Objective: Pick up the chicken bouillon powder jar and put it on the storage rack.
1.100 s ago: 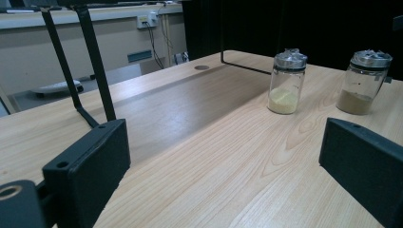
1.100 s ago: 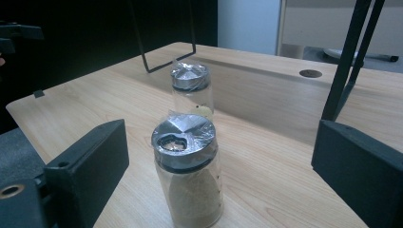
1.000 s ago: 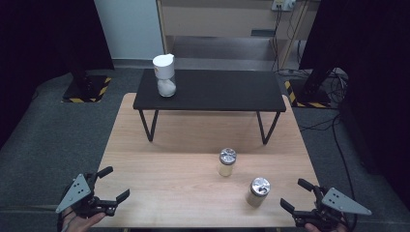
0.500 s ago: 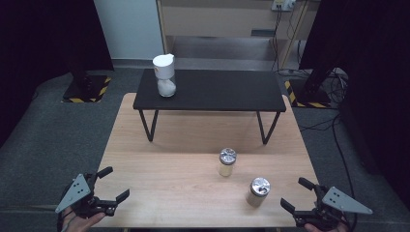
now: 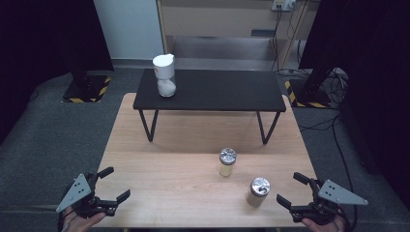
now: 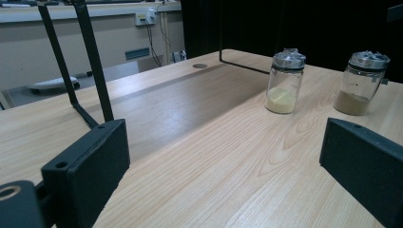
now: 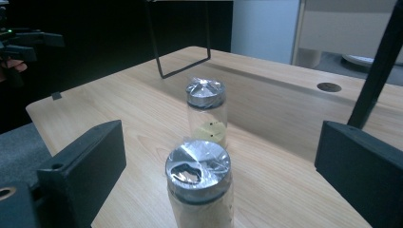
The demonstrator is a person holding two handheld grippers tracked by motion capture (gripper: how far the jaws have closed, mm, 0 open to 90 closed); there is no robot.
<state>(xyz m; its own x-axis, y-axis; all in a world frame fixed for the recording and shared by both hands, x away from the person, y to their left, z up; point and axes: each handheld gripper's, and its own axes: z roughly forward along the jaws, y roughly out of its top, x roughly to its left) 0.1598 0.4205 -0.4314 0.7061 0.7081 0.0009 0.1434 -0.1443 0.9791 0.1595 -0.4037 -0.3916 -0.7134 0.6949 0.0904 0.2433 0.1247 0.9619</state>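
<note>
Holding my left gripper [image 5: 110,187] at the near left corner of the wooden table [image 5: 183,140], I keep its jaws spread wide with nothing between them; my right gripper [image 5: 295,190] sits at the near right corner, its jaws likewise spread and empty; the jar of brown powder [image 5: 257,191] stands upright on the wood just beside my right gripper, apart from it; in the right gripper view that jar [image 7: 199,187] rises between my two jaws but farther out, touching neither; its metal lid is wrapped in clear film; the jar of yellow powder [image 5: 226,162] stands upright near it, a little farther toward the table's middle; a black metal rack [image 5: 210,90] spans the far half, bearing a white-capped jar of white powder [image 5: 164,75] at its left end.
</note>
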